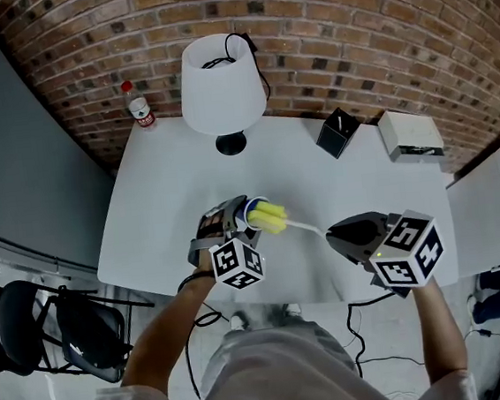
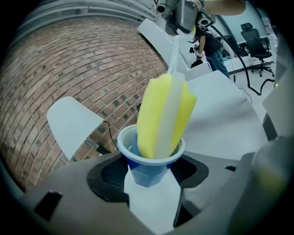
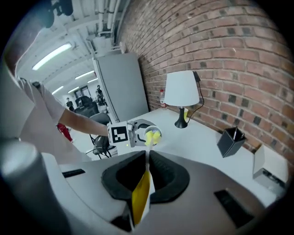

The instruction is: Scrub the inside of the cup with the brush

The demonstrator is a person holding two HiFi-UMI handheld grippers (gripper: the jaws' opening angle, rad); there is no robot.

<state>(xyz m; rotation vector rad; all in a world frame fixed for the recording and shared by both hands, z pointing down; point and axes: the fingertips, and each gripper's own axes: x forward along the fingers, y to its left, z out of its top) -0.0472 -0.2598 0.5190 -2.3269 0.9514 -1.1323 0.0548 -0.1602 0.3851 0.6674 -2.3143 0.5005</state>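
Note:
My left gripper [image 1: 235, 225] is shut on a small blue cup with a white rim [image 2: 149, 160], held above the white table [image 1: 162, 213]. The cup [image 1: 253, 214] is tipped with its mouth toward the right gripper. A brush with a yellow sponge head [image 2: 163, 114] sits partly inside the cup, most of the head sticking out. Its thin white stem [image 1: 304, 226] runs to my right gripper [image 1: 341, 235], which is shut on the yellow handle [image 3: 140, 195]. From the right gripper view the cup [image 3: 152, 134] and yellow head lie straight ahead.
A white table lamp [image 1: 221, 87] stands at the back middle of the table, a water bottle [image 1: 139, 105] at the back left. A black pen holder [image 1: 338, 132] and a white box [image 1: 410, 135] sit at the back right. A black chair [image 1: 59, 326] stands left of the table.

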